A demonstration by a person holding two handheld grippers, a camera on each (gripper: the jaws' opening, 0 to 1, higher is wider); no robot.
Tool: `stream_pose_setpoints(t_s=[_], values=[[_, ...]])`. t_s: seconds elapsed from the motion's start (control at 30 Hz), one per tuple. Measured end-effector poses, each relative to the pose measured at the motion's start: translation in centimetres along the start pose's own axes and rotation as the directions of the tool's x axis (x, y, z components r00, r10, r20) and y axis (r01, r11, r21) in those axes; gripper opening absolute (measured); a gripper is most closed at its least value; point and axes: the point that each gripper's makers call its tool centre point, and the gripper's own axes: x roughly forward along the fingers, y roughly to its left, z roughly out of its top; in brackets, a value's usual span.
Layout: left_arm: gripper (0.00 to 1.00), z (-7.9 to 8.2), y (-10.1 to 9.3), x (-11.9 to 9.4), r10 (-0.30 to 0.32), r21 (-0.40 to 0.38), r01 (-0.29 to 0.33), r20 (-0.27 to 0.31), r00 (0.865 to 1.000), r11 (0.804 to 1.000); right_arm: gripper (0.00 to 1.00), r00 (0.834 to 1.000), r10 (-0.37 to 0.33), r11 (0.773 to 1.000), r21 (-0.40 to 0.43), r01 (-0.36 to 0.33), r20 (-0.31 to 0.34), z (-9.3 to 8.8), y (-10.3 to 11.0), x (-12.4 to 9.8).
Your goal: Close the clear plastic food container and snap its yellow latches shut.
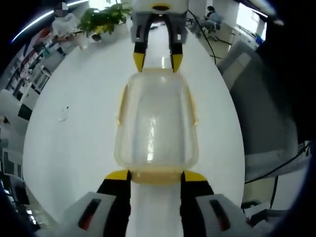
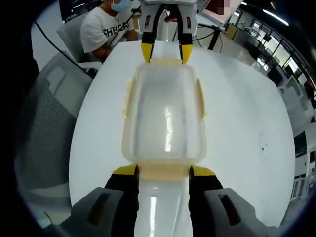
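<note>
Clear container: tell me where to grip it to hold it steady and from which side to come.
Grip the clear container at its two short ends, one tool from each end, along its long axis. The yellow end latches give flat tabs there, and both the left tool and right tool already straddle them. The long sides carry latches too.

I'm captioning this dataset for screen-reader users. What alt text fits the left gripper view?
A clear plastic food container with yellow latches lies on a white table, the left gripper open at its near end latch and the right gripper at its far end. A potted plant stands beyond.
</note>
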Motion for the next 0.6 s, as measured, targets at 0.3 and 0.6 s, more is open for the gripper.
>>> stream_pose_setpoints(t_s=[0.3,0.6], values=[[0.33,1.9,0.0,0.7,0.006,-0.002,-0.006,-0.003,1.000,1.000,0.36,1.000,-0.003,1.000,0.005,0.003,0.004,-1.9,0.0,-1.0],[0.33,4.2,0.0,1.9,0.001,-0.001,-0.001,0.002,1.000,1.000,0.36,1.000,-0.013,1.000,0.008,0.013,0.010,-4.4,0.2,-2.0]])
